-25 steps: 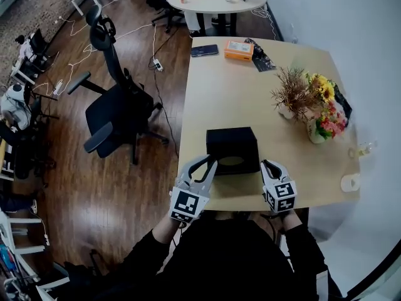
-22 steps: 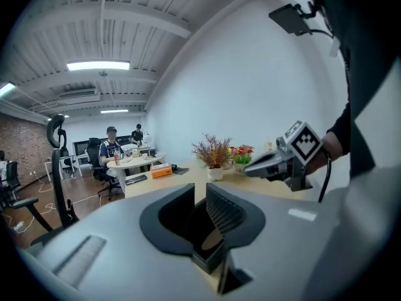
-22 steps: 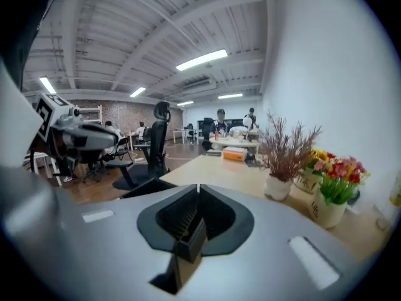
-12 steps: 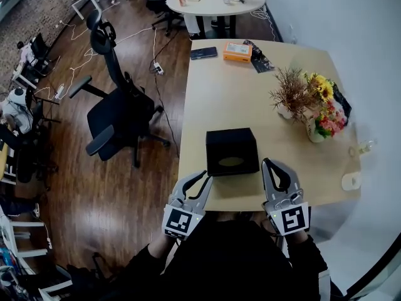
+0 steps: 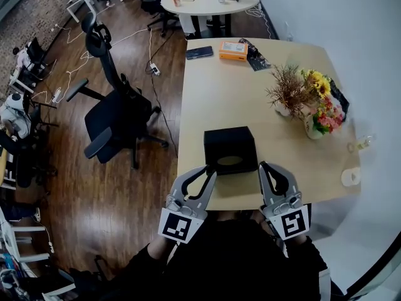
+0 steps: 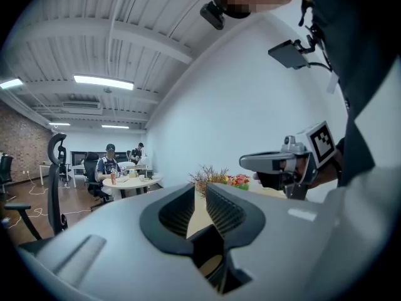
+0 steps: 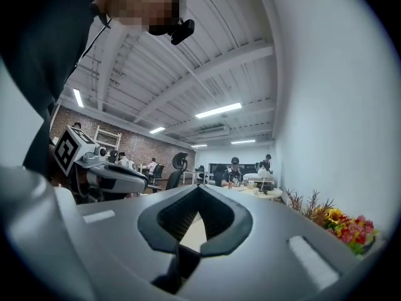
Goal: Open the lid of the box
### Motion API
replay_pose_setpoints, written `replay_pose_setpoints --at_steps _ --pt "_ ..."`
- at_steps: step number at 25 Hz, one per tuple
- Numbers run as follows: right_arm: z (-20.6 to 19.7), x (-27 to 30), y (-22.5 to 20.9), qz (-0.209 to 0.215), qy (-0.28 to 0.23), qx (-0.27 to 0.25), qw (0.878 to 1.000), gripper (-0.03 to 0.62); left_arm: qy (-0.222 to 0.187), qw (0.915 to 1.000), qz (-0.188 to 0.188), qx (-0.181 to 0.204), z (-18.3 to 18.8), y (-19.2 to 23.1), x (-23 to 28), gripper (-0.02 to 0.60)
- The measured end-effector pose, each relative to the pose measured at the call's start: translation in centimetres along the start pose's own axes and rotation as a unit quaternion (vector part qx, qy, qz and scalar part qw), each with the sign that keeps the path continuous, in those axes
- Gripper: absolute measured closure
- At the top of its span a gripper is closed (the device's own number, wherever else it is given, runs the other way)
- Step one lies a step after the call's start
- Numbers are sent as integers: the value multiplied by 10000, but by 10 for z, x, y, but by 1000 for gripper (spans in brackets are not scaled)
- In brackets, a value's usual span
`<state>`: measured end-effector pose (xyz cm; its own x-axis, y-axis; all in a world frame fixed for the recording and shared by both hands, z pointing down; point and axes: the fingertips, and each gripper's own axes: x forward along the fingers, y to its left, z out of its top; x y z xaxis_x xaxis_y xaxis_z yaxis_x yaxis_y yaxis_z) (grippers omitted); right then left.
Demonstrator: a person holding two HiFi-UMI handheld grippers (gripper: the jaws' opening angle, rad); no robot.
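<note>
Black and square, the box (image 5: 230,148) sits near the front edge of the pale wooden table (image 5: 225,99). Its lid is down, and it is in the same spot as a second ago. The left gripper (image 5: 210,170) has its jaws drawn together to a thin slit with nothing between them. Its tips show at the box's near left corner in the head view. The right gripper (image 5: 264,166) is also closed with tips meeting and nothing held, just off the box's near right corner. Compared with a second ago, both tools have drawn back toward the person. Their marker cubes now sit lower in the head view and look larger, the right one most clearly, where earlier they flanked the box's front more closely. Each gripper view looks level across the room rather than down at the box. A bunch of flowers (image 5: 316,105) stands toward the table's right side, well apart from the box. An orange packet (image 5: 233,49) lies at the far end.
</note>
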<state>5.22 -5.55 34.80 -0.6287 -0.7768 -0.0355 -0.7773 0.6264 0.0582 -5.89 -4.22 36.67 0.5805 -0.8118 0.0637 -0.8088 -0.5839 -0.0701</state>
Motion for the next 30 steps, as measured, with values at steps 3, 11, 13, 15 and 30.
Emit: replay_pose_setpoints --at_steps 3,11,13,15,30 --pt "0 1 3 29 13 -71 10000 594 -102 9999 136 -29 3 5 -6 545" --pt "-1 4 3 20 61 -173 9998 594 -153 9995 260 91 8 11 -8 545" --pt "-3 5 2 16 90 -145 9999 594 -147 9995 292 27 6 12 -8 545" --pt "-4 5 2 29 89 -112 9999 594 -142 9994 311 6 5 12 -9 546" --pt "-9 4 1 24 128 -106 9999 595 -39 9996 229 -130 -3 9 -5 546"
